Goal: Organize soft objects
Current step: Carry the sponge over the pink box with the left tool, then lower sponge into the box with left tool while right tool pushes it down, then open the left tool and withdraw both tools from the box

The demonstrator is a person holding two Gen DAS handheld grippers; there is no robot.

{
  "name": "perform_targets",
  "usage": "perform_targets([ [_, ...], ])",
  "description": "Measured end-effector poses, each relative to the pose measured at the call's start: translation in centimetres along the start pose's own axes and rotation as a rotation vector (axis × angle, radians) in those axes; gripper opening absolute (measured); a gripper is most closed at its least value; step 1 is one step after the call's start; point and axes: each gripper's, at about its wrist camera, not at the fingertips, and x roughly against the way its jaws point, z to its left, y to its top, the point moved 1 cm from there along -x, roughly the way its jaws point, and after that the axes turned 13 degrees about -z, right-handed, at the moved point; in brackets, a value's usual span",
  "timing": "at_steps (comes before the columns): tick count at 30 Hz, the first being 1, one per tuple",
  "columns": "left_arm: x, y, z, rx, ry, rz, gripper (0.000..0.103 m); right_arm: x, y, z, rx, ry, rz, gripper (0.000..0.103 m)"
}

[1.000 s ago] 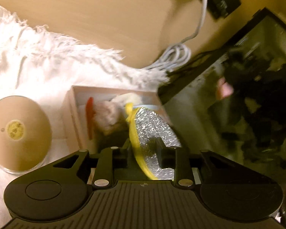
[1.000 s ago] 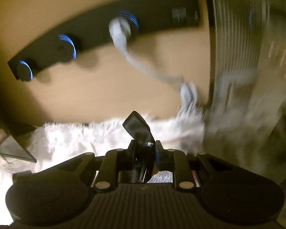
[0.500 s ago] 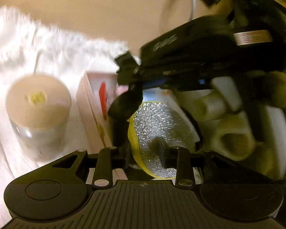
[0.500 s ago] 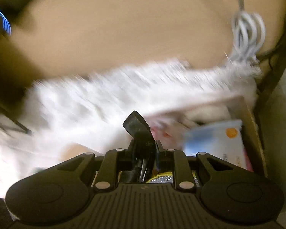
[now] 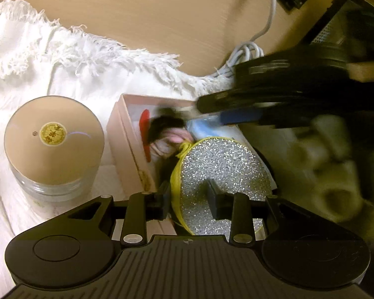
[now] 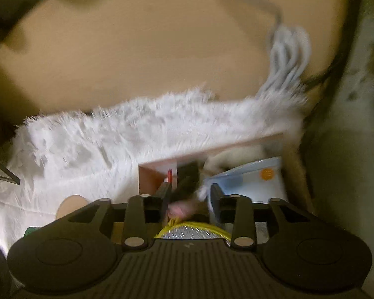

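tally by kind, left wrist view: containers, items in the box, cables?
Containers: 2: round jar, pink box
Items visible in the box: 3: red piece, pink fluffy item, blue-and-white packet; anything beneath is hidden
Cables: 1: white cable
Total: 6
Held apart: glitter sponge in the left gripper.

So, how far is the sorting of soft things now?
Several soft items already lie in the pink box. The left tool holds the glittery sponge at the box edge. The right tool is open above the box. Placing the sponge remains.
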Motion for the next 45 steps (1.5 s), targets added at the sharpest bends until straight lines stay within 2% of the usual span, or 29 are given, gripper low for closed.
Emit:
perform_targets([
  [4, 0.1, 0.3, 0.1, -0.015, 0.007, -0.007, 0.035, 5.7, -2.3, 1.2, 0.122, -0.013, -0.12, 0.041],
  [6, 0.1, 0.4, 0.0, -0.013, 0.011, -0.01, 0.035, 7.8, -4.5, 1.4, 0.182, -0.028, -0.15, 0.041],
  [9, -0.6, 0.8, 0.1, 0.002, 0.015, -0.013, 0.035, 9.1, -7.5, 1.0, 0.204, -0.043, -0.164, 0.041],
  [15, -1.9, 1.8, 0.6, 0.107, -0.016, 0.006, 0.034, 6.2, -10.2, -1.3, 0.108, -0.087, -0.122, 0.041],
  [17, -1.8, 1.9, 0.5, 0.096, -0.017, 0.009, 0.033, 5.8, -10.2, -1.4, 0.086, -0.085, -0.15, 0.041],
  [19, -1.4, 2.2, 0.4, 0.088, -0.027, -0.002, 0.033, 5.5, -9.8, -1.1, 0.115, -0.109, -0.201, 0.041],
  [21, -0.7, 2.6, 0.3, 0.084, -0.025, -0.017, 0.033, 4.8, -9.4, -1.0, 0.145, -0.135, -0.213, 0.041],
  [24, 0.8, 2.8, -0.3, 0.025, -0.007, -0.021, 0.032, 4.4, -9.1, -1.1, 0.145, -0.134, -0.213, 0.041],
  [29, 1.9, 0.8, -2.6, -0.207, 0.074, 0.034, 0.027, 5.1, -10.6, -1.0, 0.195, -0.144, -0.21, 0.041],
  [33, 2.7, -0.9, -3.6, -0.312, 0.124, 0.034, 0.026, 5.7, -12.2, -0.6, 0.242, -0.167, -0.206, 0.041],
  [36, 2.8, -1.5, -3.3, -0.328, 0.161, 0.041, 0.026, 5.7, -12.7, -0.8, 0.217, -0.169, -0.194, 0.041],
  [42, 2.0, -2.0, -3.2, -0.348, 0.162, 0.055, 0.026, 5.5, -13.5, -0.4, 0.215, -0.183, -0.203, 0.042],
  [45, 1.7, -2.1, -3.4, -0.409, 0.17, 0.045, 0.027, 5.3, -13.4, -0.2, 0.194, -0.189, -0.201, 0.042],
])
